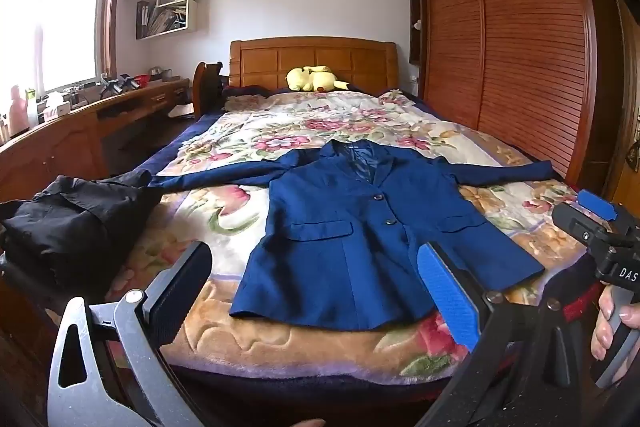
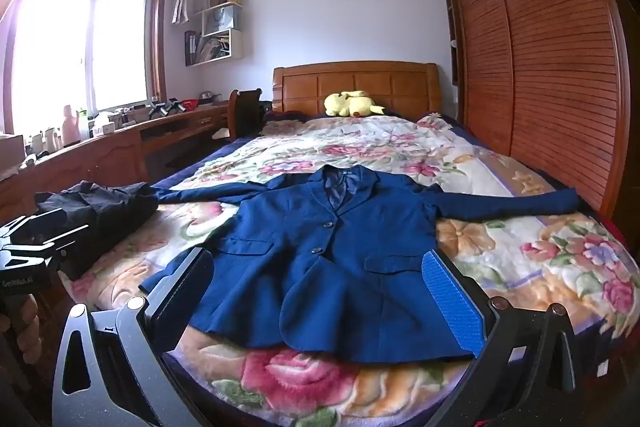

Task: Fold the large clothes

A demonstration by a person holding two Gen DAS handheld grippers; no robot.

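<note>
- A blue blazer (image 1: 344, 227) lies face up, buttoned, sleeves outstretched, on a floral bed (image 1: 280, 343).
- Left gripper (image 1: 316, 291), jaws spread, hovers at the hem.
- Right gripper (image 2: 320, 291), jaws spread, holds nothing.
- Black garment (image 1: 76, 215) sits at nine o'clock.

Your right gripper (image 2: 320, 291): jaws wide apart, nothing held, above blue jacket (image 2: 336, 243). Jacket flat on floral bedspread (image 2: 520, 251), sleeves out; black garment (image 2: 104, 215) at left.

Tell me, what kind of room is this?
A bedroom, most likely: a bed with a wooden headboard and flowery blanket, a yellow plush toy by the pillows, and a tall slatted wooden wardrobe alongside.
</note>
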